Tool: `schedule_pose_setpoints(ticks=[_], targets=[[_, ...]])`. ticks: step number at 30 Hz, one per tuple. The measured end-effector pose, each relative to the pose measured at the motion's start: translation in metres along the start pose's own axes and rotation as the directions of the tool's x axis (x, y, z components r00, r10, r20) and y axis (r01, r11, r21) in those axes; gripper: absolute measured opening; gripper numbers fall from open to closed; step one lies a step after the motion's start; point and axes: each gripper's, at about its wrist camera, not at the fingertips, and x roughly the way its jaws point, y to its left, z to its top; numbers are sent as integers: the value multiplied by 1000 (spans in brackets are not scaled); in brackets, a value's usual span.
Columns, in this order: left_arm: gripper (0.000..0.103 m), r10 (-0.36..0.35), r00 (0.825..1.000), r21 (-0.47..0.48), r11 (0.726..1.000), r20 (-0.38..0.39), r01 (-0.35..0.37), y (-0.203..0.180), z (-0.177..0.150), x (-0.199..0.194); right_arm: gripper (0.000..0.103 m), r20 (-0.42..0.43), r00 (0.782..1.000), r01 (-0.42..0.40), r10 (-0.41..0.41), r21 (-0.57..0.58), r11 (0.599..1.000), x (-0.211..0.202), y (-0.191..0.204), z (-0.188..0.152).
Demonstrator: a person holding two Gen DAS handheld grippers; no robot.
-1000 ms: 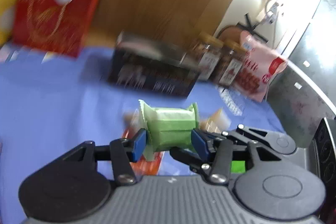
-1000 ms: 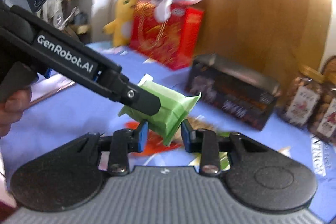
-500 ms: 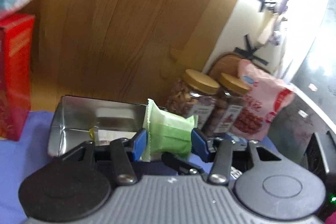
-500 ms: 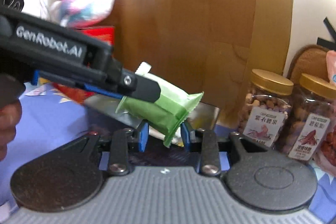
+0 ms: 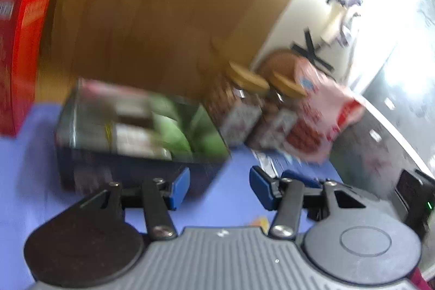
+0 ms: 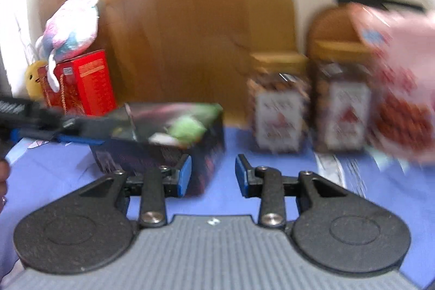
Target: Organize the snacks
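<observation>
text: none legible | jar labels [image 6: 280, 118]: blurred

A blue cloth [image 6: 348, 197] covers the table, and a dark open tin box [image 6: 174, 154] stands on it toward the left of the right wrist view, with a green snack packet [image 6: 187, 128] lying inside. To the box's right, two gold-lidded jars [image 6: 280, 105] of nuts stand side by side, with a pink snack bag [image 6: 402, 99] just beside the right-hand jar. A red box [image 6: 87, 83] stands behind and left of the tin at the foot of the wooden panel; both views are blurred, so labels are unreadable.
</observation>
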Motion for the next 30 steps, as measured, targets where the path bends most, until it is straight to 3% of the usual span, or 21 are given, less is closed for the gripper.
schedule_pose_setpoints(ticks=[4,9,11,14,16,21,25,28,30], targets=[[50,-47,996,-39,998,-74,44,-5,-39,-2,40,-91,995,-27,40,139,990,-8,-28,-31],[50,-42,992,-85,996,-122,32,-4,-71,-5,39,-173,980,-72,94,129,989,4,-15,-53],[50,-36,992,-106,994,-120,23,-1,-78,-12,34,-215,969,-93,122,144,985,11,-4,-58],[50,-9,997,-114,993,-83,-1,4,-83,-33,35,-233,958,-152,167,81,985,9,23,-64],[50,10,998,-128,992,-70,-19,8,-85,-43,35,-206,969,-137,137,12,990,-1,38,-64],[50,-11,997,-138,990,-77,0,8,-94,-55,37,-165,976,-134,144,70,989,-37,25,-70],[50,-32,993,-139,990,-116,16,3,-102,-42,42,-198,962,-186,190,38,982,-47,30,-82],[53,-44,989,-155,988,-142,22,3,-107,-33,58,-224,956,-195,188,-9,981,-41,40,-85],[55,-33,989,-158,987,-145,9,2,-110,-31,55,-277,926,-254,256,42,966,-29,42,-85]])
